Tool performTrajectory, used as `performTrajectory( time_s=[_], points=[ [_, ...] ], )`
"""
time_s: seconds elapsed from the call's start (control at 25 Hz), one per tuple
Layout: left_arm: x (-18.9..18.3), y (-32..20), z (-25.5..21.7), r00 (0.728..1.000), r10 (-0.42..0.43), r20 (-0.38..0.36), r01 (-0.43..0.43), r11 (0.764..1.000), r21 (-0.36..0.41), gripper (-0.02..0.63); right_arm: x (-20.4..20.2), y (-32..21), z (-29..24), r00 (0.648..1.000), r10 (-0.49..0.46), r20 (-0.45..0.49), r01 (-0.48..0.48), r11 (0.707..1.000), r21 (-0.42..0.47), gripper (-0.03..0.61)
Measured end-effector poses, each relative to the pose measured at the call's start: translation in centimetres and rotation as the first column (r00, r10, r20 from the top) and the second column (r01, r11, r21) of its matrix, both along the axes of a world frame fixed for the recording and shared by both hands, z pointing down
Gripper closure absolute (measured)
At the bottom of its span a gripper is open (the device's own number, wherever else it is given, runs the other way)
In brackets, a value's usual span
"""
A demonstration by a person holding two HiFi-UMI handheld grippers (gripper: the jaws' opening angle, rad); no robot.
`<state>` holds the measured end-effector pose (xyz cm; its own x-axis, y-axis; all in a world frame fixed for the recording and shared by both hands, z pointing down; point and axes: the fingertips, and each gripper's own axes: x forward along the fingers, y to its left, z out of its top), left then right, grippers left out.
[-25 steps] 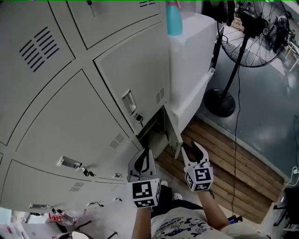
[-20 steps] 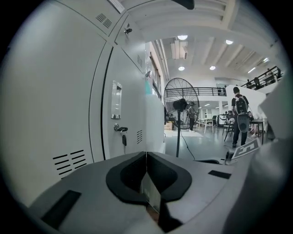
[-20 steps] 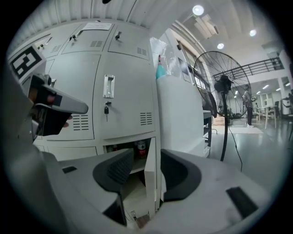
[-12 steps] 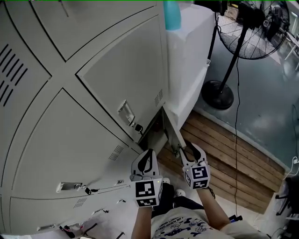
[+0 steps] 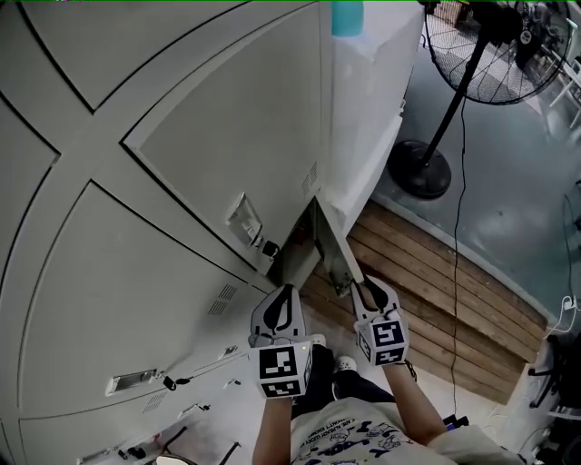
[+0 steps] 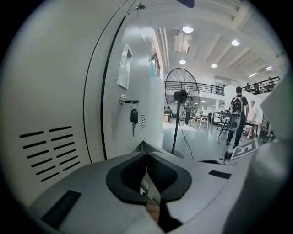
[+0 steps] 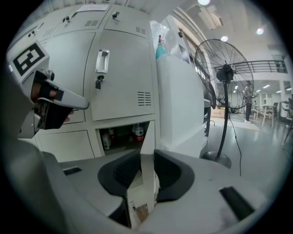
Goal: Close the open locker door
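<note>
The grey open locker door (image 5: 329, 243) of a bottom locker stands ajar, swung out to the right; in the right gripper view its edge (image 7: 147, 146) runs upright through the middle. My right gripper (image 5: 370, 289) has just been closing its jaws, and its pads (image 7: 165, 176) now press on that door edge from both sides. My left gripper (image 5: 281, 298) hangs to the left of the door, in front of the closed lockers, jaws shut (image 6: 146, 157) with nothing between them. Inside the open locker stand bottles (image 7: 137, 132).
A white cabinet (image 5: 368, 109) with a teal bottle (image 5: 347, 16) on top stands right of the lockers. A pedestal fan (image 5: 486, 50) and its cable are further right, beside wooden floor slats (image 5: 427, 300). A key (image 6: 133, 116) hangs in a closed locker's lock. People stand far back (image 6: 237, 114).
Both grippers have sunk and come closer to the lockers. The right gripper has reached the open door's edge and closed its jaws on it. The left gripper stays shut.
</note>
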<state>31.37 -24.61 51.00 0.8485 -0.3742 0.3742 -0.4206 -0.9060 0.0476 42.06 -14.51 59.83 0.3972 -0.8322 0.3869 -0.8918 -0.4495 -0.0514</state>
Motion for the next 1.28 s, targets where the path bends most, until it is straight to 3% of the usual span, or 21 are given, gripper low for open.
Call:
performTrajectory(
  time_s=[0.6,1.28],
  points=[
    [-4.0,-2.2,0.5,0.993,-0.116,0.010,0.116,0.993,-0.010,0.606,-5.1,-4.0,-0.1,0.985,-0.162,0.055,0.160,0.986,0.038,0.472],
    [-9.9,-5.2,0.3,0.961,-0.277,0.013,0.277,0.961,0.009,0.606,-9.4,-9.5,0.1,0.952,-0.306,0.027,0.305,0.952,0.026,0.499]
  ],
)
